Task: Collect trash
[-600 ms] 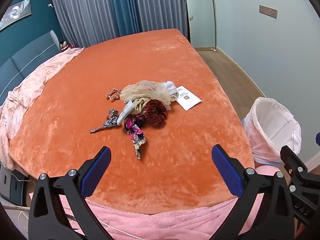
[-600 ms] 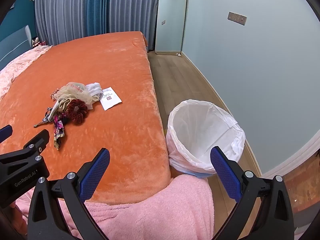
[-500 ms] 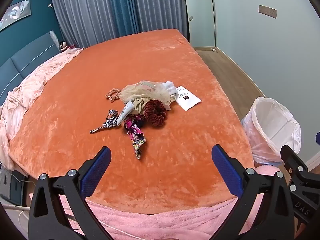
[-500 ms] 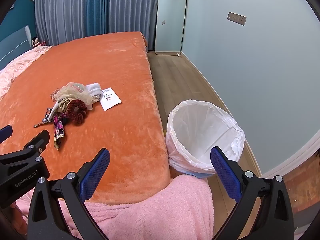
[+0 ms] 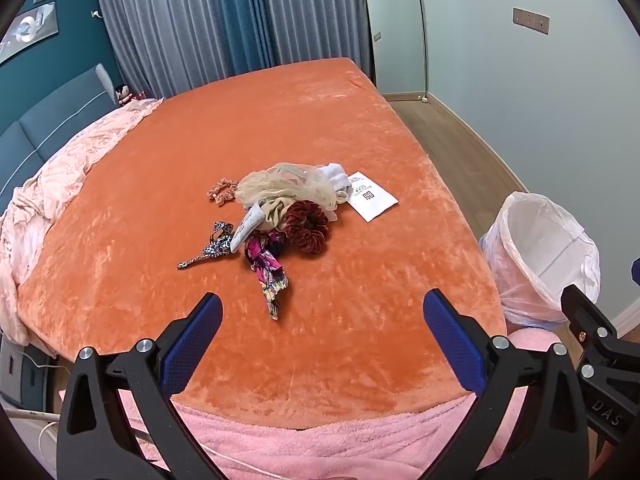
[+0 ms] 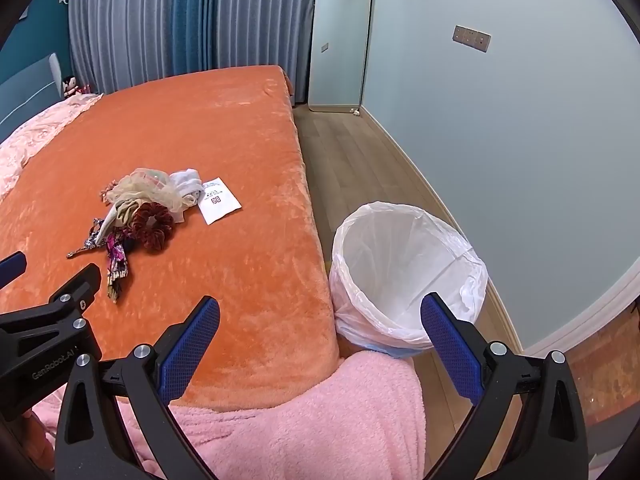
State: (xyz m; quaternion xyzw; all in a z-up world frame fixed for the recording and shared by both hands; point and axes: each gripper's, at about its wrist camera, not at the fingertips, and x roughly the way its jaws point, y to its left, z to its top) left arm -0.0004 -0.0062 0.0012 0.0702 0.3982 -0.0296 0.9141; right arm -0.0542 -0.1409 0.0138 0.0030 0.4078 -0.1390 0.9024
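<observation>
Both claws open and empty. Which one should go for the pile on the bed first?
Left, probably. The left claw is open with the pile straight ahead between its fingers. The right claw is open too but faces the bed's edge and the lined bin; the pile sits off to its left.

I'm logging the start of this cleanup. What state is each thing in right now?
Left hand-held gripper: open, empty, above the near edge of the bed.
Right hand-held gripper: open, empty.
Trash bin: upright on the floor beside the bed, lined with a white bag, looks empty.
White paper card: flat on the bed.
Dark red scrunchie: lying in the pile, untouched.
Beige netting: crumpled on the pile.
</observation>
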